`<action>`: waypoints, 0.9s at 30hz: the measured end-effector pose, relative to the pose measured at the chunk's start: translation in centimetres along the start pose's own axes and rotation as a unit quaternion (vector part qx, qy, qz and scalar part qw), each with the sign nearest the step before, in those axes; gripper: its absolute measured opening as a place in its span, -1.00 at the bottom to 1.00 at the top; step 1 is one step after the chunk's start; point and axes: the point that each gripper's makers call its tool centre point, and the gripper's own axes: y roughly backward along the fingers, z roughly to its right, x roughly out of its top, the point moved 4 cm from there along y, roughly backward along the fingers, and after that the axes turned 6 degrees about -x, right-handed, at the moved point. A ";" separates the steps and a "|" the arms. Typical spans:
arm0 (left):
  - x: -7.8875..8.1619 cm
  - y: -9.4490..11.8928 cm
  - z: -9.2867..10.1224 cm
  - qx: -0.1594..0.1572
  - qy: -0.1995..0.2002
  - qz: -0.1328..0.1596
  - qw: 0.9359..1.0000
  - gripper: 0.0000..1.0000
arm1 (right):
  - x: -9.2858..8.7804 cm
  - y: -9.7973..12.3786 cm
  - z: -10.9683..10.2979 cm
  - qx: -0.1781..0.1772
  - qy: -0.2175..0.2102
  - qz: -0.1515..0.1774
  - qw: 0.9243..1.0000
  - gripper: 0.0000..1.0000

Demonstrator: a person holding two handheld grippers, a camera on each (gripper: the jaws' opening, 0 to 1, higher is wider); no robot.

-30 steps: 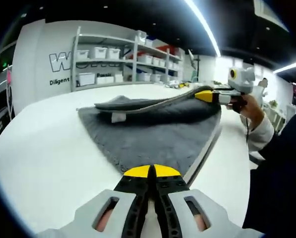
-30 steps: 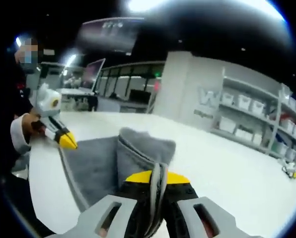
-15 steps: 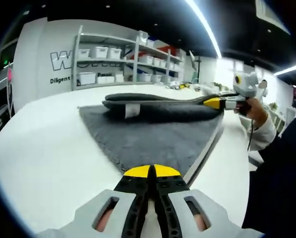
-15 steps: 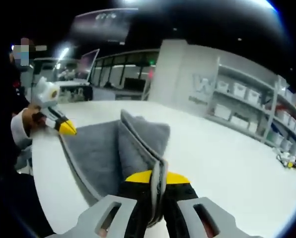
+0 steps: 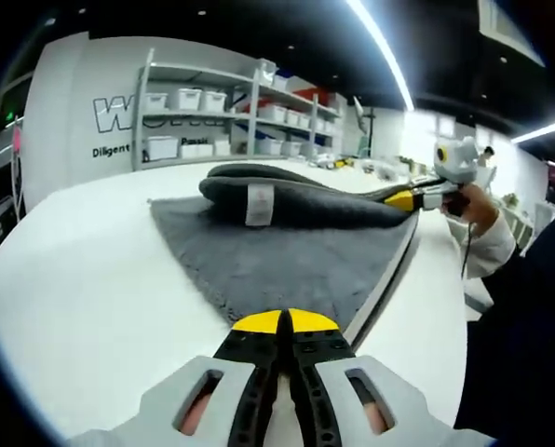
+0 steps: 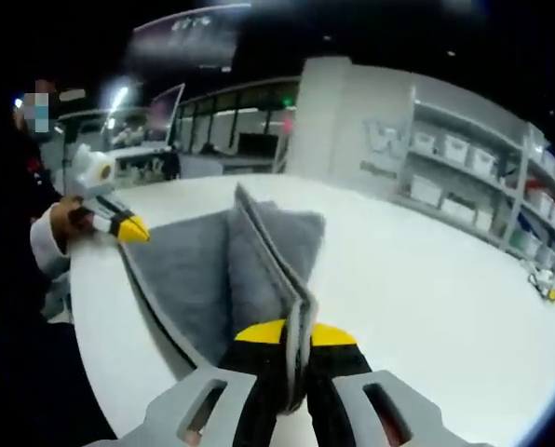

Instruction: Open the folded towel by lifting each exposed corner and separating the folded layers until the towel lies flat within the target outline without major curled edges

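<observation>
Unfolding the top layer of the towel

The grey towel (image 5: 287, 251) lies on the white table (image 5: 82, 279), its upper layer lifted. The right gripper (image 6: 294, 337) pinches a corner of that layer, jaws pressed on the cloth edge. The left gripper (image 5: 282, 321), jaws pressed together, sits at the near corner; whether it pins cloth, I cannot tell. Next move, as I judge it: carry the lifted layer over and lay it flat.
</observation>
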 end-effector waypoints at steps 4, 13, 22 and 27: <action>0.0 0.0 0.1 0.002 0.002 -0.002 1.000 -0.99 | -0.4 0.3 0.7 -0.003 0.006 -0.007 1.000 -0.99; -0.1 0.0 0.2 0.003 -0.005 -0.003 1.000 -0.99 | -1.4 1.1 1.0 0.028 -0.022 -0.031 0.999 -0.99; -0.1 0.0 0.4 0.005 -0.004 -0.006 1.000 -0.99 | -2.6 1.7 1.4 0.042 -0.046 -0.062 0.996 -0.98; -0.2 0.0 0.5 0.003 -0.001 -0.004 1.000 -0.99 | -2.9 1.9 1.5 0.046 -0.055 -0.073 0.995 -0.97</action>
